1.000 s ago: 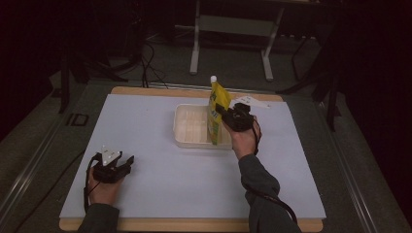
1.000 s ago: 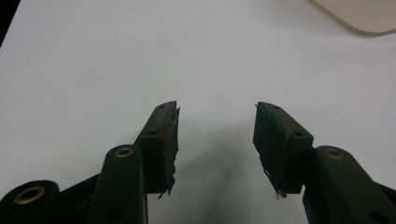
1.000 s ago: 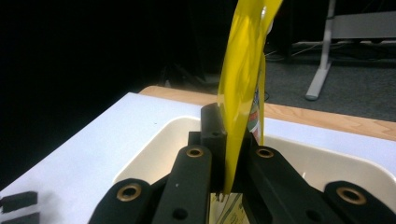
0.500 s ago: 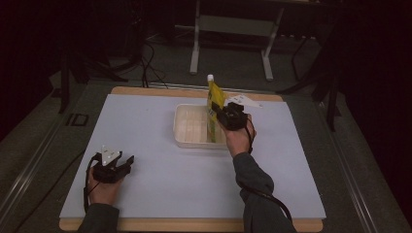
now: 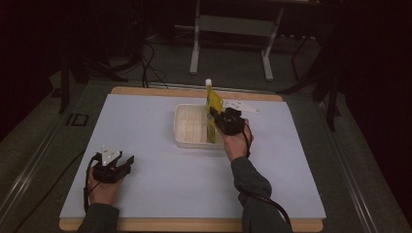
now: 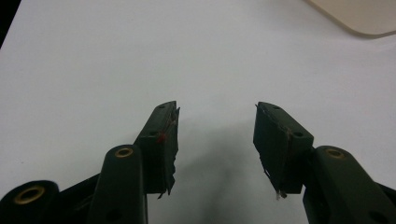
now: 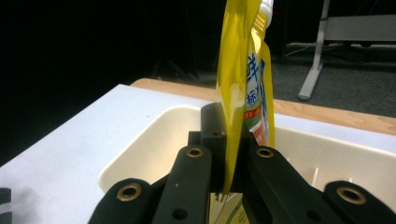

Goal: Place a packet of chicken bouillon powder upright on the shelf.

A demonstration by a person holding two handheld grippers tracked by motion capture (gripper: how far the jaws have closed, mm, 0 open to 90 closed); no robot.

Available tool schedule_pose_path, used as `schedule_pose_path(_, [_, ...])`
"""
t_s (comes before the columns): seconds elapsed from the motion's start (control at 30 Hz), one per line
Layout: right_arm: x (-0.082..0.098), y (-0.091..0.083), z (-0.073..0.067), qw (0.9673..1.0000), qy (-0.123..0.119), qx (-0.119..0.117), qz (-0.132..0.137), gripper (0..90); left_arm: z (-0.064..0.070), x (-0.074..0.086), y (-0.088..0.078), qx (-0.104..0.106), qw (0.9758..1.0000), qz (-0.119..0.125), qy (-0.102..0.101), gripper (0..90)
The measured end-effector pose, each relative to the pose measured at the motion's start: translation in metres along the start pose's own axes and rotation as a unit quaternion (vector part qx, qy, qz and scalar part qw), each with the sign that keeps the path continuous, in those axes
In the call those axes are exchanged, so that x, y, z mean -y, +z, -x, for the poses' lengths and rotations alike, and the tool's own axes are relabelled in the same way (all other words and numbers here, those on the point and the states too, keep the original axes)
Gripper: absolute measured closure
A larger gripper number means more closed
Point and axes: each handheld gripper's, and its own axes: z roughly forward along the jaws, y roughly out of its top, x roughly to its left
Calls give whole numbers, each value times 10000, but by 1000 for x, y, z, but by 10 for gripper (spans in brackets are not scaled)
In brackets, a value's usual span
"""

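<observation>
- The yellow pouch (image 5: 212, 109) stands upright just above centre of the high view, long axis vertical with its white cap on top, its lower end inside the cream tray (image 5: 187, 127).
- The right gripper (image 5: 217, 118) pinches its edge.
- The left gripper (image 5: 127, 162), jaws spread and empty, rests at lower left, well apart.
- Compared with a second ago, pouch and hand sit slightly further left over the tray.

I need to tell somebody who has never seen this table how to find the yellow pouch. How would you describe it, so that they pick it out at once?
On the white table, look at the cream tray near the far edge. The yellow pouch stands upright over its right part, clamped in the right gripper. It is the only bright yellow thing there, with a white cap on top and blue print.
</observation>
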Motion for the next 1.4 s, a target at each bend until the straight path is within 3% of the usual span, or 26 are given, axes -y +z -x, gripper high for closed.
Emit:
schedule_pose_path(0.27, [10, -3, 0, 9997, -35, 119, -198, 900, 0, 0, 0, -4, 10000, -1, 7, 493])
schedule_pose_path(0.43, [10, -5, -1, 9993, -140, 211, -270, 900, 0, 0, 0, -3, 10000, 3, -3, 492])
schedule_pose_path(0.57, [6, -4, 1, 9989, -54, 169, -436, 887, 0, 0, 0, -4, 10000, 1, 3, 492])
schedule_pose_path(0.73, [3, -5, 1, 9978, -93, 79, -658, 787, 0, 0, 0, 0, 10000, -8, -9, 491])
schedule_pose_path(0.8, [1, -6, -1, 9967, -142, -39, -797, 688, 0, 0, 0, -6, 10000, -11, 2, 491])
schedule_pose_path(0.97, [-3, -8, -3, 9935, -519, 12, -1011, 561, 0, 0, 0, -6, 10000, -14, -9, 491])
schedule_pose_path(1.33, [-7, -21, -3, 9870, -729, -44, -1434, 441, 0, 0, 0, -9, 10000, -25, -10, 491])
schedule_pose_path(1.4, [-5, -25, -4, 9837, -836, -81, -1592, 423, 0, 0, 0, -5, 10000, -22, -17, 491])
